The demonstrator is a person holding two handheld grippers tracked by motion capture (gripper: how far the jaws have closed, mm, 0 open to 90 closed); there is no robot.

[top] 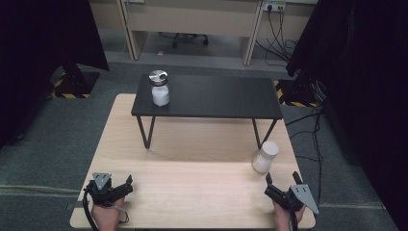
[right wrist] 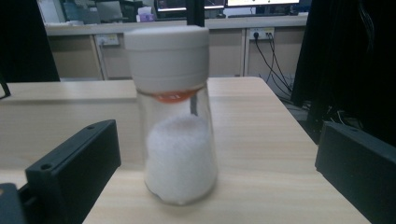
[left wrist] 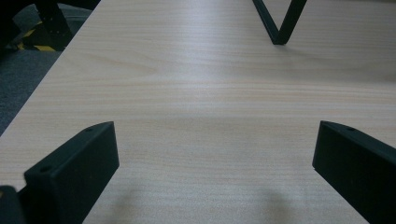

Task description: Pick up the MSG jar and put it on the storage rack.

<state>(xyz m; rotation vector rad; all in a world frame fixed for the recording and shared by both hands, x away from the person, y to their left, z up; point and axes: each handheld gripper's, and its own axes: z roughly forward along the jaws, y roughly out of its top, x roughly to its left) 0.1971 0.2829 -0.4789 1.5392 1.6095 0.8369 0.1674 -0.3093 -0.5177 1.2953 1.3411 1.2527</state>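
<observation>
We line our right gripper (top: 280,188), jaws wide, on the white-capped jar (right wrist: 173,116) for a grab; left gripper (top: 117,188) waits wide too.

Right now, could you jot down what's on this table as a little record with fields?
Table: light wood tabletop
Shelf: black stand on the tabletop's far half
On shelf: jar with silver lid, white contents, at its left end
On tabletop: jar with white lid, white powder inside, upright, just ahead of the right tool
Left tool: open, holds nothing, at the near left edge
Right tool: open, aimed at the white-lidded jar, not touching it
</observation>
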